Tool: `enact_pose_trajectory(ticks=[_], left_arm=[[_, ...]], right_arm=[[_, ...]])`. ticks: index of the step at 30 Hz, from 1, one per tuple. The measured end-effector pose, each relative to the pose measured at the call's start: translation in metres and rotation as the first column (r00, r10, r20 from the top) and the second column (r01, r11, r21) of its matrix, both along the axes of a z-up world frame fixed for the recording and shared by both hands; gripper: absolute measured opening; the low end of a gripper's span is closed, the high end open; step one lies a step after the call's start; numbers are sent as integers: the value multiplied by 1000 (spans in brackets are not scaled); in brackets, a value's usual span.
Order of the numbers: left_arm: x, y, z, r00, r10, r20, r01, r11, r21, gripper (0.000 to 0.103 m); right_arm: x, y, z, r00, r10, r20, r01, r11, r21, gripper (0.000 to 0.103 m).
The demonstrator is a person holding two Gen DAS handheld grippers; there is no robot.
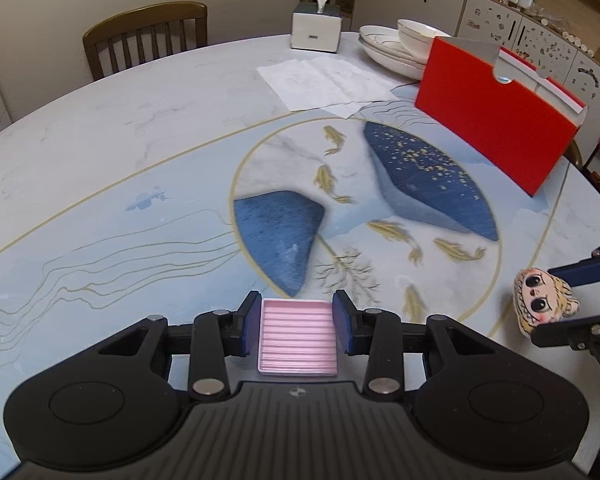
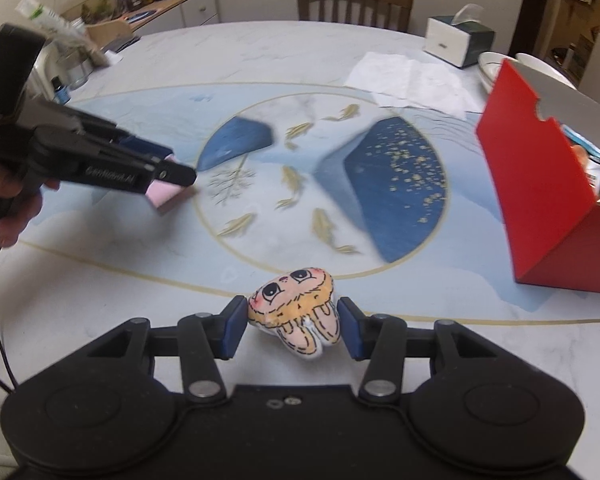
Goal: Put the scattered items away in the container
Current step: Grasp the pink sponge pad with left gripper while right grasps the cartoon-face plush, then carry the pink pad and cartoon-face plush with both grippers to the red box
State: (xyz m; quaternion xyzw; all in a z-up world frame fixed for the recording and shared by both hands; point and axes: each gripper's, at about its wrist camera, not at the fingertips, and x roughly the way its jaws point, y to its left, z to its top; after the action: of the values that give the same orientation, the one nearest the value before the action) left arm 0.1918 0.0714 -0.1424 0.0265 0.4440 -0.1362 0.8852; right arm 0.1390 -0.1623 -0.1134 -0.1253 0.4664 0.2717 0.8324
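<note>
The pink ribbed tray (image 1: 297, 336) sits clamped between the pads of the left gripper (image 1: 296, 322), and in the right wrist view it hangs a little above the table (image 2: 100, 280), well apart from the red box (image 2: 540, 200), which is the container. The doll-face toy (image 2: 296, 312) is grasped in the right gripper (image 2: 294, 330), whose pads press its two sides; it is nearer to the red box than the tray is. Both items look picked up, so the step in hand seems to be the carrying. The red box stands upright with its open top showing some packets inside. The next move calls for bringing each item over that opening before releasing, one hand after the other, so they do not collide.
</note>
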Motion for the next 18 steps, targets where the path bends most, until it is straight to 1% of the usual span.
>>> enact_pose_trajectory(ticks=[8,18], left_arm=[[-4,-35,13,999,-49,1,49,998,-38,37],[-4,-81,32,995,-99,7,99,992,-73,37]], right_arm=[[7,-28,11,999,-47,17,47,999,26,48],[15,-65,28,996,-81,32,79,995,60,48]])
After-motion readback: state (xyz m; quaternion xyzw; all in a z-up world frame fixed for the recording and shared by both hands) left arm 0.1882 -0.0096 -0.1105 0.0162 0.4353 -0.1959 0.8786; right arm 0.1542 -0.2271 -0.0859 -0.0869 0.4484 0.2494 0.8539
